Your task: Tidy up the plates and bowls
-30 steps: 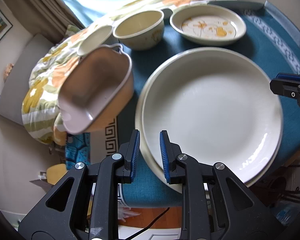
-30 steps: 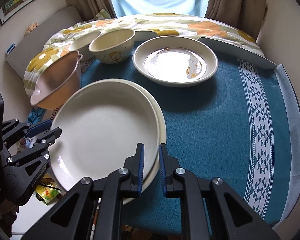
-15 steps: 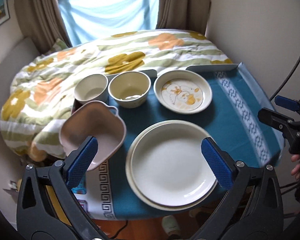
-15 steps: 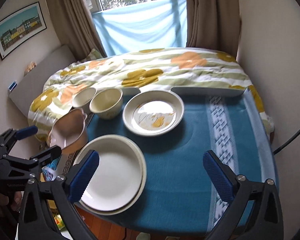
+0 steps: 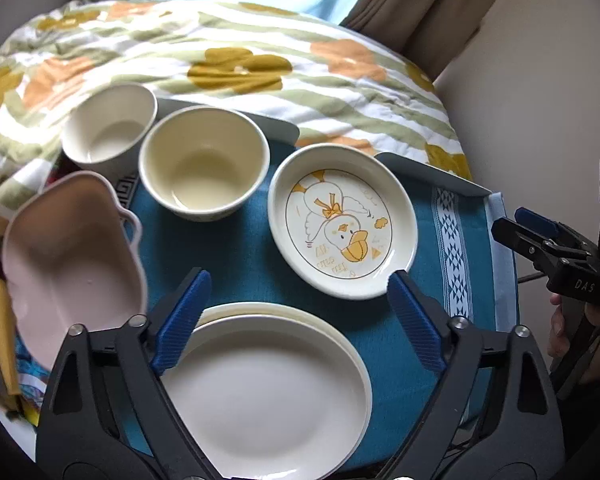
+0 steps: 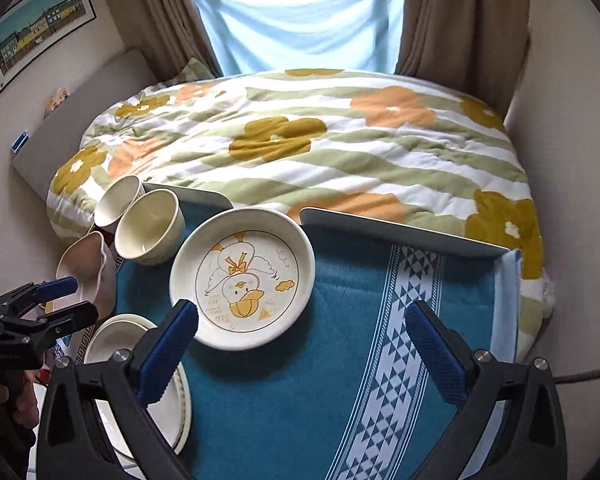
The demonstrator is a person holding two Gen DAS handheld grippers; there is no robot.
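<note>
Two plain white plates (image 5: pixel 266 394) lie stacked at the near edge of the teal cloth, also seen in the right wrist view (image 6: pixel 120 340). A duck-print dish (image 5: pixel 342 226) (image 6: pixel 242 278) sits behind them. A cream bowl (image 5: pixel 204 164) (image 6: pixel 150 232), a white cup (image 5: pixel 110 130) (image 6: pixel 118 202) and a pink handled dish (image 5: pixel 70 258) (image 6: pixel 88 266) stand to the left. My left gripper (image 5: pixel 298 300) is open and empty above the plate stack. My right gripper (image 6: pixel 302 330) is open and empty, hovering over the cloth just right of the duck dish.
The table (image 6: pixel 360 340) has a teal cloth with a white patterned band (image 6: pixel 396 360). A bed with a flowered quilt (image 6: pixel 300 140) lies right behind it. A wall (image 6: pixel 572 160) stands to the right. The table's left edge drops off beside the pink dish.
Both grippers went from shut at the plate stack's rim to wide open and pulled back. In the last half second both moved in closer over the table.
</note>
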